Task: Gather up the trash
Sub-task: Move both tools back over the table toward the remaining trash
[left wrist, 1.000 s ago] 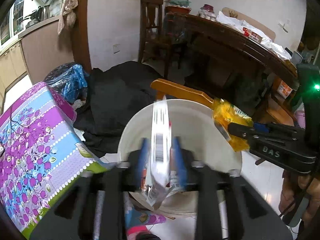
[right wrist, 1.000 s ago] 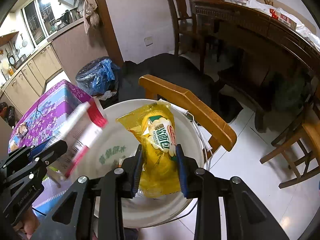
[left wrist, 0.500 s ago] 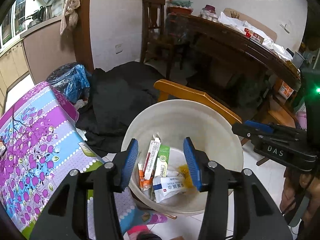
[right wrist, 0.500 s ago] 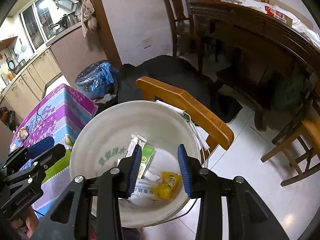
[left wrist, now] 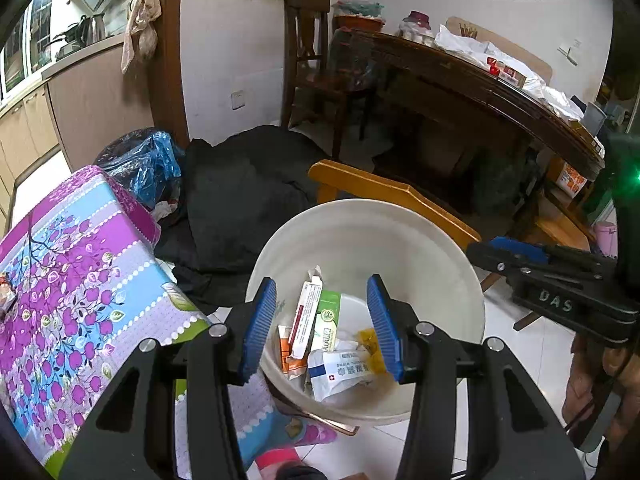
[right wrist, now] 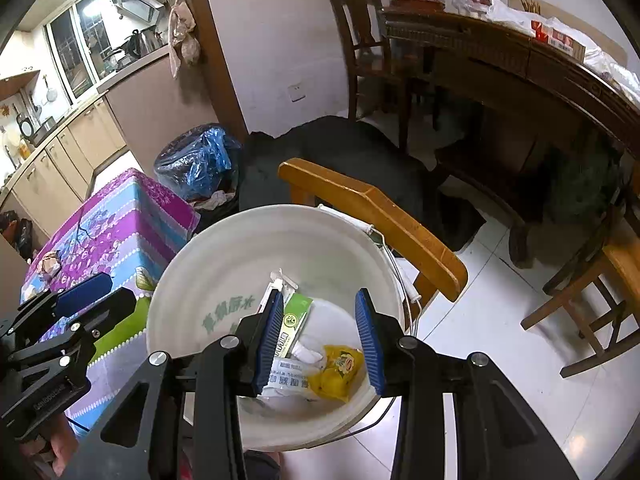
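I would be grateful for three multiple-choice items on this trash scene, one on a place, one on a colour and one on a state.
1. Where does the yellow wrapper lie?
A. on the tablecloth
B. in the white bucket
C. on the floor

2. What colour are the pads of the left gripper?
A. blue
B. red
C. green

3. What state is the right gripper in?
A. shut on the wrapper
B. shut on a box
C. open, empty

Answers: 1 B, it rests on the bucket's bottom among the packets; 2 A, both pads show blue; 3 C, its jaws stand apart with nothing between them.
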The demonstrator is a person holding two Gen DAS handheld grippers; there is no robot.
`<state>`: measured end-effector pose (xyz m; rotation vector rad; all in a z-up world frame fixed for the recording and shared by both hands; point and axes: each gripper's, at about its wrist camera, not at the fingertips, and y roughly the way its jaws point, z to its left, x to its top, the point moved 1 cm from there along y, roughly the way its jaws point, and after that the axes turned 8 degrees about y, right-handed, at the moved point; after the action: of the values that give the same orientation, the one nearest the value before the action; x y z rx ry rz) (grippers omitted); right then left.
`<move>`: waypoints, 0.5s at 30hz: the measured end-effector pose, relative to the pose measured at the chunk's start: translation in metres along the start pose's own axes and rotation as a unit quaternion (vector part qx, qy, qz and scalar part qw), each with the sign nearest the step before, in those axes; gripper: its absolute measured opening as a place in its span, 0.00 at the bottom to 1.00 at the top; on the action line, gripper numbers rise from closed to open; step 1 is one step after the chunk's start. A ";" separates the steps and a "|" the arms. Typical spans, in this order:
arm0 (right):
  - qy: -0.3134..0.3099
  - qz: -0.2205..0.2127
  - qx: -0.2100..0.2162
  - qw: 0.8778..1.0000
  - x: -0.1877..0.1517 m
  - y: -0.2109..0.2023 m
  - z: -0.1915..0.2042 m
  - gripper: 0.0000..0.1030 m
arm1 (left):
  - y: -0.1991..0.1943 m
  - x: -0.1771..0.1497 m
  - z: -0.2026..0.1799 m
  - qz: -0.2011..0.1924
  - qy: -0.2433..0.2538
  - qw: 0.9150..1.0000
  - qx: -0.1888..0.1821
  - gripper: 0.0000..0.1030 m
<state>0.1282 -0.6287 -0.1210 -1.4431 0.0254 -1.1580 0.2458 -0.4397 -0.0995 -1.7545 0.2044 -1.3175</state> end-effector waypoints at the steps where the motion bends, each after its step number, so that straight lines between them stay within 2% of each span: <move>1: -0.005 -0.008 0.001 1.000 -0.001 -0.005 0.004 0.37 | -0.002 -0.002 0.002 0.000 -0.001 1.000 0.001 0.44; 3: -0.013 -0.025 0.008 1.000 -0.004 -0.014 0.012 0.39 | -0.007 -0.007 0.009 0.001 -0.007 1.000 0.003 0.44; 7: -0.033 -0.058 0.031 0.997 -0.016 -0.033 0.037 0.52 | -0.020 -0.020 0.030 -0.003 -0.019 1.000 0.017 0.44; 9: -0.043 -0.074 0.044 0.995 -0.021 -0.043 0.051 0.53 | -0.031 -0.029 0.047 -0.006 -0.028 0.999 0.029 0.44; 12: -0.067 -0.103 0.084 0.989 -0.032 -0.063 0.081 0.57 | -0.056 -0.047 0.077 -0.015 -0.034 0.997 0.060 0.44; 14: -0.100 -0.111 0.122 0.981 -0.045 -0.073 0.110 0.67 | -0.078 -0.066 0.106 -0.022 -0.047 0.996 0.078 0.47; 15: -0.116 -0.107 0.136 0.978 -0.052 -0.074 0.126 0.68 | -0.088 -0.075 0.121 -0.023 -0.053 0.994 0.091 0.49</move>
<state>0.1387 -0.4836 -0.0683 -1.3475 -0.4459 -1.1094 0.2830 -0.2771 -0.0896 -1.6763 -0.0154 -1.2322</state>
